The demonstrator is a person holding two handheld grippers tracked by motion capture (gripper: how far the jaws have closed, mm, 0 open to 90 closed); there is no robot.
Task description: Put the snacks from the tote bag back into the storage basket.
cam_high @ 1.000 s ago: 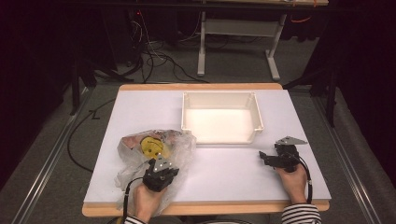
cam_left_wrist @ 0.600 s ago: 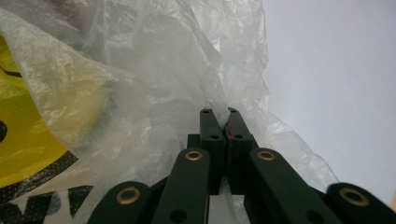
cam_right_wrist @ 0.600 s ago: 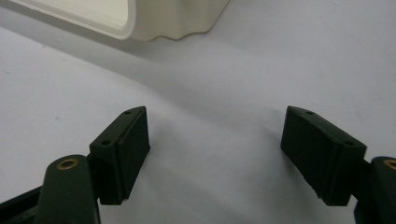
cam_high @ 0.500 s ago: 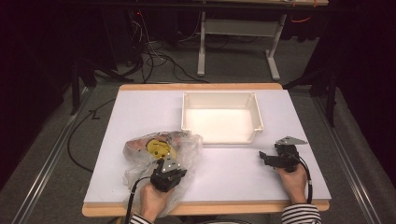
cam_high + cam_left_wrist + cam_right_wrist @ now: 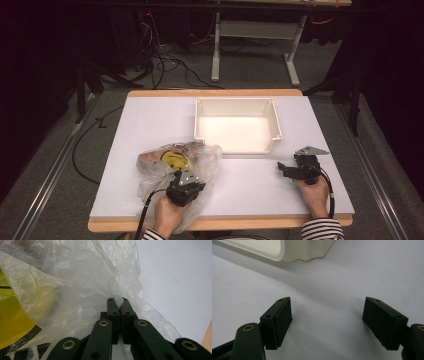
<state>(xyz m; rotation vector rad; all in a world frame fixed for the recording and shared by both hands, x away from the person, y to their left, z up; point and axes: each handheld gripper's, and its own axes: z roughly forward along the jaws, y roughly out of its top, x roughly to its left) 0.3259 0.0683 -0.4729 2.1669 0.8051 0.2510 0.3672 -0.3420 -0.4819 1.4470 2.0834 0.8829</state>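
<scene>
A crumpled clear plastic bag (image 5: 175, 165) lies on the white table at the front left, with a yellow item (image 5: 172, 160) and something pinkish inside. My left gripper (image 5: 186, 186) sits at the bag's near edge. In the left gripper view its jaws are shut on a fold of the plastic bag (image 5: 82, 290), with the film pinched between the pads at my left gripper's tips (image 5: 117, 301). My right gripper (image 5: 284, 169) rests on the table at the front right, pointing left. Its jaws stand wide open with bare table between them at my right gripper's mouth (image 5: 327, 315).
An empty cream plastic bin (image 5: 237, 125) stands at the middle back of the table; its corner (image 5: 294, 251) shows ahead of the right gripper. The table's wooden front edge (image 5: 220, 223) runs just behind both hands. Cables and desk legs lie on the floor beyond.
The left hand and its gripper have shifted a little to the right along the front edge, dragging the bag with them. The right hand has stayed where it was.
</scene>
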